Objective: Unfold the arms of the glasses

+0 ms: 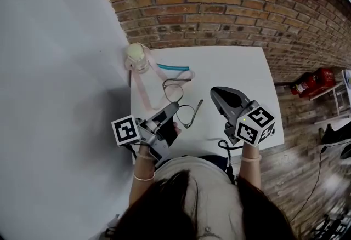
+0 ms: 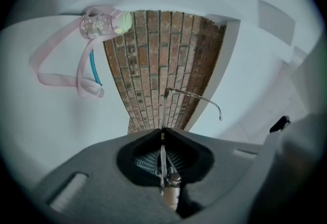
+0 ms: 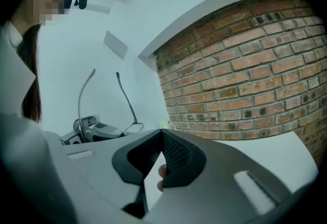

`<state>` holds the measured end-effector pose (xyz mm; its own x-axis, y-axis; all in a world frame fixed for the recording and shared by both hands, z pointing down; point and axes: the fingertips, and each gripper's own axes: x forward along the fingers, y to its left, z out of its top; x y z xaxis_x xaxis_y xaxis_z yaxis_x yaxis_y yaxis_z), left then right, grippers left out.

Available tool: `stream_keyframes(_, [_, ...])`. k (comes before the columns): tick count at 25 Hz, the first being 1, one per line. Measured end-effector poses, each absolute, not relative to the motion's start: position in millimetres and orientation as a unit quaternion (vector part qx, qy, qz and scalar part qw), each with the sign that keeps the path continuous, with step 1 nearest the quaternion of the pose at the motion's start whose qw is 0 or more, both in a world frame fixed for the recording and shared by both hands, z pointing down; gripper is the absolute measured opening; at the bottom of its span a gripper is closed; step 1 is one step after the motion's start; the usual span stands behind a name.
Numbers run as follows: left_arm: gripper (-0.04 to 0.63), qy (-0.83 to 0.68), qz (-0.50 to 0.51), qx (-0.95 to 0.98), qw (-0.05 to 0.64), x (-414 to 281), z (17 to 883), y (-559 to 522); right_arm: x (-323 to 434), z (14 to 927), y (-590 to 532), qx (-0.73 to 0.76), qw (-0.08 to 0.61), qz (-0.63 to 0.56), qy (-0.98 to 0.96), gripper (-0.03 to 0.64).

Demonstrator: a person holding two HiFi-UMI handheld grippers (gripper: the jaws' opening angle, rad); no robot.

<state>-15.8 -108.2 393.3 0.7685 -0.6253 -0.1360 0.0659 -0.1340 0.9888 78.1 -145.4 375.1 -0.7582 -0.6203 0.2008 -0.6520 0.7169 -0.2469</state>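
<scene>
Thin wire-framed glasses (image 1: 176,92) lie in the middle of the white table (image 1: 241,69). My left gripper (image 1: 174,108) is shut on the frame near one lens. In the left gripper view a thin wire runs between the closed jaws of that gripper (image 2: 162,133), and one arm of the glasses (image 2: 194,96) sticks out beyond them, curved at its end. My right gripper (image 1: 216,92) hovers just right of the glasses, shut with nothing in it. In the right gripper view two arms of the glasses (image 3: 125,97) stand up beside the left gripper (image 3: 94,130), well left of the right gripper's (image 3: 161,132) closed tips.
A small clear bottle (image 1: 137,58) with a pale cap and a pink strap (image 1: 143,91) sits at the table's far left corner, with a teal strip (image 1: 173,67) beside it. A brick wall (image 1: 219,3) runs behind the table. A red fire extinguisher (image 1: 312,81) lies on the floor to the right.
</scene>
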Motion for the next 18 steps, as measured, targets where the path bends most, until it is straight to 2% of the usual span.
stream_keyframes(6, [0.023,-0.198,-0.272,0.705,0.625,-15.4,390.2,-107.4,85.5,387.2,-151.6,0.385,0.083,0.139,-0.909,0.006])
stream_keyframes(18, [0.023,-0.187,-0.261,0.704,0.633,-11.2,389.6,-103.6,91.0,393.7,-147.9,0.402,0.093,0.141,-0.900,0.006])
